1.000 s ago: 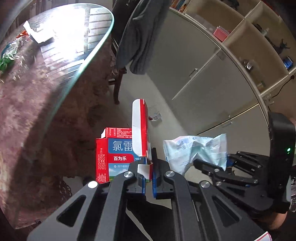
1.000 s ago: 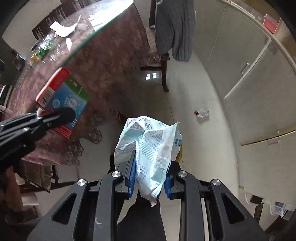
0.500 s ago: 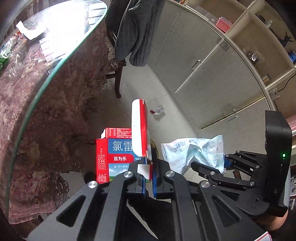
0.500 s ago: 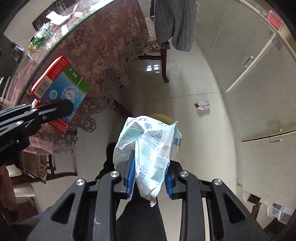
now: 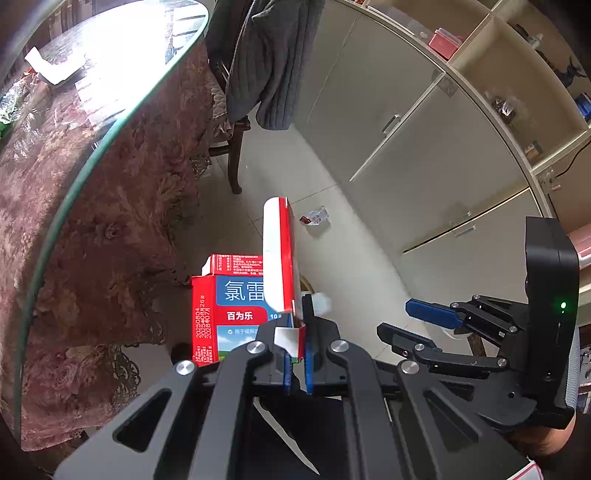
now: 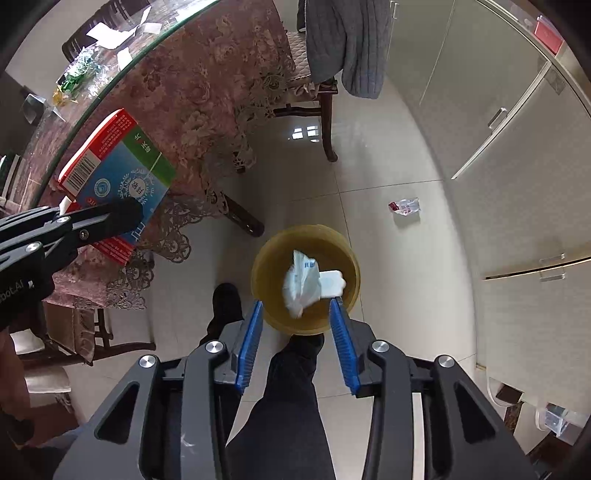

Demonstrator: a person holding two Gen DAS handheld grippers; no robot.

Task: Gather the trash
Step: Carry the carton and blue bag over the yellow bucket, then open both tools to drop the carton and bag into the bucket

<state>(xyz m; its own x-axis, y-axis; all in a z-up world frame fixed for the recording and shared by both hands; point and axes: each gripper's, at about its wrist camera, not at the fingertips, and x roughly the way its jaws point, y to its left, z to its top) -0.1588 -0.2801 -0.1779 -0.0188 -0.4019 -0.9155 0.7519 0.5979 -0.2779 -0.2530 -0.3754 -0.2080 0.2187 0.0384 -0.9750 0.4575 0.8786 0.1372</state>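
A: Left gripper [image 5: 295, 354] state?

B: Fingers clamped on the red and blue carton [image 5: 240, 306], gripping it by an open flap. Carton is held up in the air beside the edge of the round glass tabletop [image 5: 110, 122]. The right wrist view shows the same carton [image 6: 118, 177] from its barcode side, with the left gripper's dark fingers [image 6: 110, 221] across it.

A: Right gripper [image 6: 297, 325]?

B: Blue-padded fingers spread wide, nothing between them. The left wrist view also shows it [image 5: 410, 321] parted and holding nothing.

A: Where's the trash?

B: Crumpled white and blue wrapper [image 6: 301, 284] is in the yellow bin [image 6: 266, 258], on the floor directly below the right gripper. A pale flat piece [image 6: 332, 282] lies next to it inside the bin. One small red and clear wrapper [image 6: 404, 206] is on the floor tiles, well apart from the bin, toward the cabinets [image 6: 498, 92].

A: Anything else?

B: Grey sweater [image 6: 347, 44] draped over a chair. White papers [image 6: 110, 33] and green wrappers [image 6: 75, 77] on the tabletop. Person's dark trouser leg [image 6: 284, 406] shows between the right fingers.
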